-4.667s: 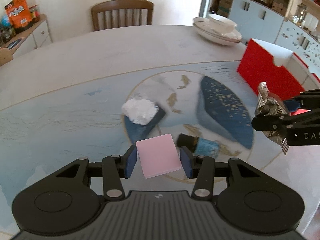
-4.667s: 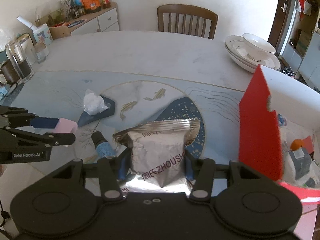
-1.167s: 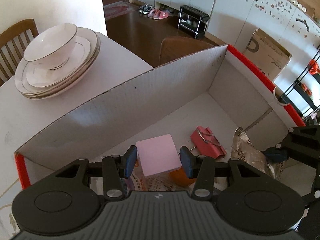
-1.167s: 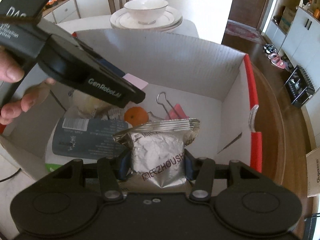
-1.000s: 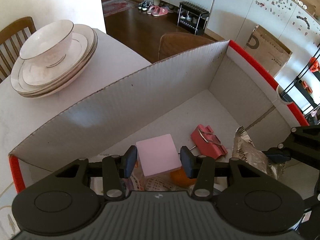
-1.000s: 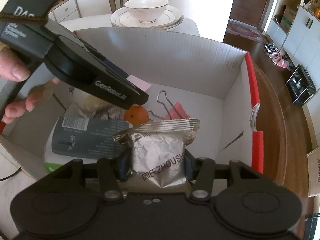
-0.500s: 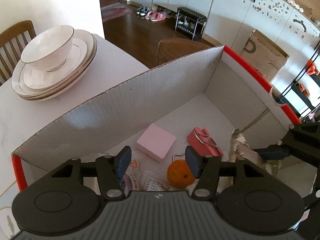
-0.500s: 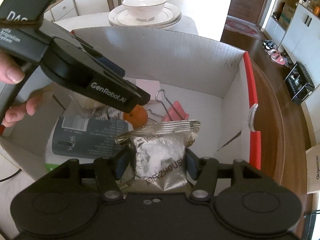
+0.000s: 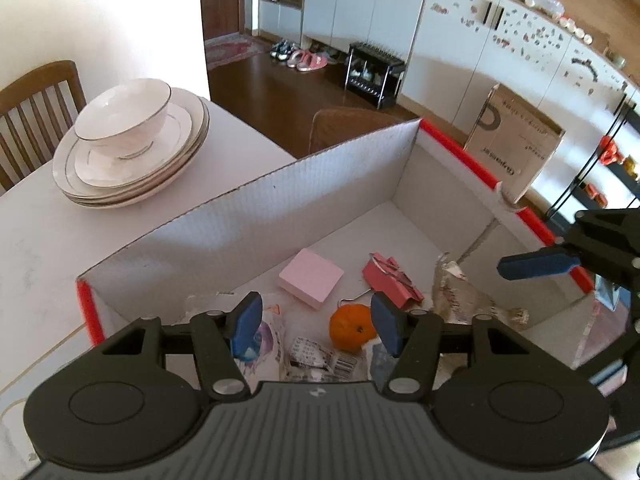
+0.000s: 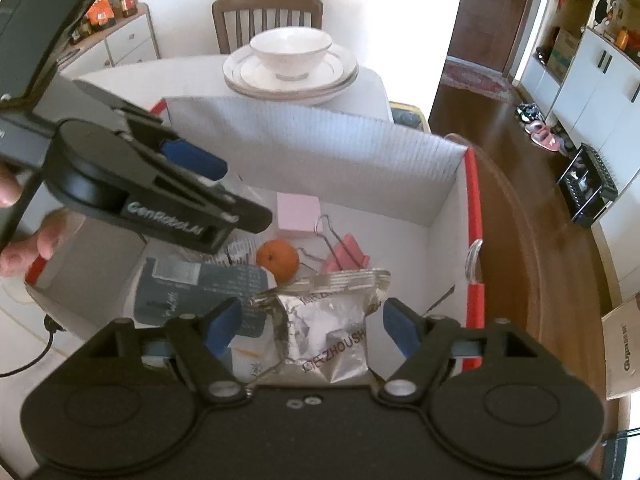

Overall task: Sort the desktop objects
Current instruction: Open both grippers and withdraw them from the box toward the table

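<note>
The pink pad (image 9: 311, 279) is seen lying flat on the white floor of the red-edged cardboard box (image 9: 248, 216), near the far wall, with nothing gripping it. Just beside it a pink binder clip (image 9: 390, 276) is found, and nearer the camera a small orange (image 9: 352, 327) rests among printed packets. The silver foil packet (image 10: 328, 320) is seen in the right wrist view between the spread fingers of the right gripper (image 10: 314, 330), neither blue pad touching it; in the left wrist view it lies on the box floor by the right-hand wall, with the right gripper's blue fingertip held above it. A dark grey-blue packet (image 10: 200, 292) is seen lying to the left of the foil packet. The left gripper (image 9: 316, 322) is held over the near side of the box with its jaws wide apart and nothing held between them. A person's fingers (image 10: 24, 248) can be seen around its handle. Outside the box, on the pale tabletop (image 9: 48, 240), a white bowl (image 9: 120, 114) is set on a stack of plates (image 9: 132, 160), well apart from the box, and a wooden chair (image 10: 267, 16) is seen beyond.
</note>
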The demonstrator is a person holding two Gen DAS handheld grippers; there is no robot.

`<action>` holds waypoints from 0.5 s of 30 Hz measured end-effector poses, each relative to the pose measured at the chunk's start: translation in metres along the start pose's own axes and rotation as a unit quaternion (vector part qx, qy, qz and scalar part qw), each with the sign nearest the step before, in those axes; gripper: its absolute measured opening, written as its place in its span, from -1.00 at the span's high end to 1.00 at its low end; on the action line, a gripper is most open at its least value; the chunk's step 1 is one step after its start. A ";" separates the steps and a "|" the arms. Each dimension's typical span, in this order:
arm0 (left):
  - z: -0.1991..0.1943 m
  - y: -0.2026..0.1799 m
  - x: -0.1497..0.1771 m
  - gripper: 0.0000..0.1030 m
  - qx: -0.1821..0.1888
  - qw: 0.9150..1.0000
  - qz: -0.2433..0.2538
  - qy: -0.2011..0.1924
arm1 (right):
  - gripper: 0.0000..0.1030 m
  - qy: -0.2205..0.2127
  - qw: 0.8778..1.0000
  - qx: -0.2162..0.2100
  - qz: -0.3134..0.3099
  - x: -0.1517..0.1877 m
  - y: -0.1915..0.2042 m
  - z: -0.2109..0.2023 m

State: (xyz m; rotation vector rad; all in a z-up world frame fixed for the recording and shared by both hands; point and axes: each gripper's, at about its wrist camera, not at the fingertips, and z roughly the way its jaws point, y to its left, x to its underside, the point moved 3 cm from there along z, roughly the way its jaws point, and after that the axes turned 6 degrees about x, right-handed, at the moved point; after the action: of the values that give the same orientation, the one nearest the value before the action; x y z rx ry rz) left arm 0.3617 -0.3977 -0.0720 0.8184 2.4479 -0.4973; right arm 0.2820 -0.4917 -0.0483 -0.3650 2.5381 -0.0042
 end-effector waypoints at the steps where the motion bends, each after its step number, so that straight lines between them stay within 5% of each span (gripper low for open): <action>1: -0.005 -0.001 0.001 -0.14 0.001 1.000 0.000 -0.003 | -0.51 -0.004 1.000 0.000 0.001 0.003 -0.001 -0.005; 15: -0.076 -0.003 0.032 -0.37 0.022 0.998 -0.006 -0.063 | -0.68 -0.043 0.999 -0.010 0.020 0.005 0.018 -0.049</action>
State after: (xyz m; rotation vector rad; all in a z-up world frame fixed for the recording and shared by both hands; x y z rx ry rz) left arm 0.3109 -0.3491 -0.0282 0.7659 2.3347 -0.5907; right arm 0.2470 -0.4794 -0.0110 -0.3159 2.4622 0.0497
